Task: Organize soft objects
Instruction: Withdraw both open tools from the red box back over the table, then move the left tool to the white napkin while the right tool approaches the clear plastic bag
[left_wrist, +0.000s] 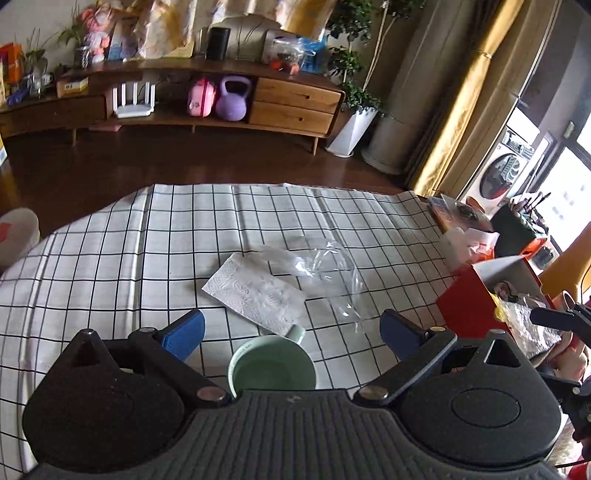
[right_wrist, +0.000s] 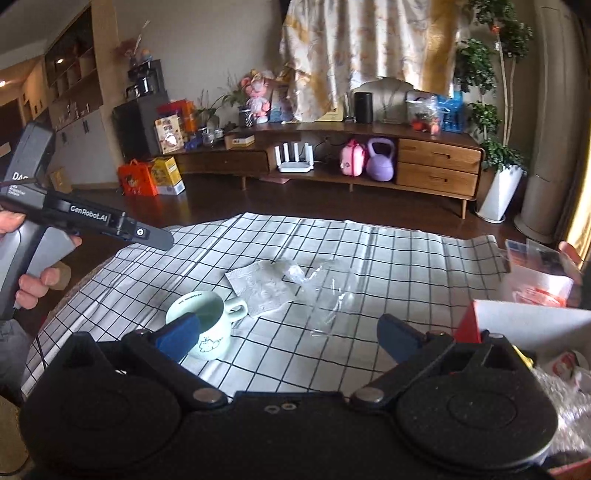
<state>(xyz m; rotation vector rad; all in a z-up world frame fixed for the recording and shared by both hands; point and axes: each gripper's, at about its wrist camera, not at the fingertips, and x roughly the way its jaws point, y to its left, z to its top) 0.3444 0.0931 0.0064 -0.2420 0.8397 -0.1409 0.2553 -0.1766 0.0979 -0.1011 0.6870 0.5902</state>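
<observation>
Hand-held gripper left (left_wrist: 291, 334) and right (right_wrist: 288, 338), both spread wide, empty. Just beyond, pale green ceramic mug (left_wrist: 273, 367) on checked worktop (left_wrist: 110, 258). Farther, white embossed paper napkin (left_wrist: 255, 291) touching crumpled clear plastic wrap (left_wrist: 325, 269).

Mug (left_wrist: 273, 365) between spread left gripper (left_wrist: 291, 332) fingers

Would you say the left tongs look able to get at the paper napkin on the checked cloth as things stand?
Probably yes. The left tongs stand open and empty, and the napkin lies flat just ahead. Only the green mug sits close beneath them, and the clear plastic bag overlaps the napkin's far edge.
</observation>
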